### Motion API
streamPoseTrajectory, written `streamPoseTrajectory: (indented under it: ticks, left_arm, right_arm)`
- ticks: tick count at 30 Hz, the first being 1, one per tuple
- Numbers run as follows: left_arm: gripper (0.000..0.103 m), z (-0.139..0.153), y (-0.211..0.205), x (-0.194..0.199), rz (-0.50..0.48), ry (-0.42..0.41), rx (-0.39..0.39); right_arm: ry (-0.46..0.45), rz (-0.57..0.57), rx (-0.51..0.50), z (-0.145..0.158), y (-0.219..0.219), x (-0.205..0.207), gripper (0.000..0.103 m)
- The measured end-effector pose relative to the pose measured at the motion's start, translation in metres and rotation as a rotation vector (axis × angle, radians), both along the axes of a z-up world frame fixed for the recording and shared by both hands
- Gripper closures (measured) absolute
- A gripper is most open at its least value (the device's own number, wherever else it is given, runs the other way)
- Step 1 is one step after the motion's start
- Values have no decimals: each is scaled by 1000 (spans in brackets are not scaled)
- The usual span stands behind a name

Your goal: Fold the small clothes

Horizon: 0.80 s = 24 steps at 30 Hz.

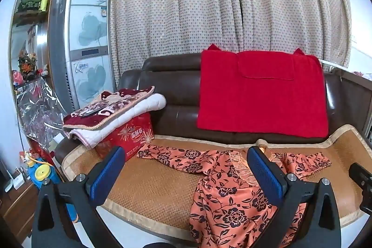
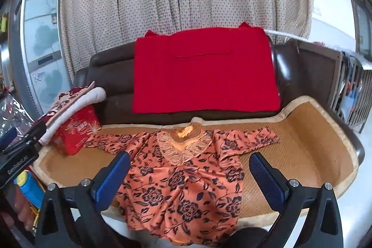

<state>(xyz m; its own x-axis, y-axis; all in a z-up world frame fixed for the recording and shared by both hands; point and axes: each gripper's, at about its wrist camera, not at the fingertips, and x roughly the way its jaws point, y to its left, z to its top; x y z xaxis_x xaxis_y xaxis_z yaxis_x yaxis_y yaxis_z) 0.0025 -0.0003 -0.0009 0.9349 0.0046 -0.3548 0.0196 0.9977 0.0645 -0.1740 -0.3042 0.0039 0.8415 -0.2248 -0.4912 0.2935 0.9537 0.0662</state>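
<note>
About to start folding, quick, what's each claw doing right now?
Left claw: open, holding nothing, above the floral blouse.
Right claw: open, holding nothing, above the same blouse.

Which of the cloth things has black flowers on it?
The orange floral blouse, spread flat on the woven sofa mat. The plain red knitted cloth draped over the sofa back has no pattern.

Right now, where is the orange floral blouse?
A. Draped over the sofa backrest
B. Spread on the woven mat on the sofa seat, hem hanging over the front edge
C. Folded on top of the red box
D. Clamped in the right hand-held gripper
B: the orange floral blouse lies spread on the woven mat, neckline toward the backrest, its hem hanging past the mat's front edge; both hand-held grippers are open and empty.
</note>
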Motion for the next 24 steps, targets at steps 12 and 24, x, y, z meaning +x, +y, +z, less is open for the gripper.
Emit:
streamPoseTrajectory:
  ticks: [12,24]
  left_arm:
    - [0,-14,-20,24,14,38,42]
    - [0,-21,-29,32,9,38,41]
  right_arm:
    - [41,-27,36,7,-15,37,0]
    - [50,-27,57,0,-23,47,0]
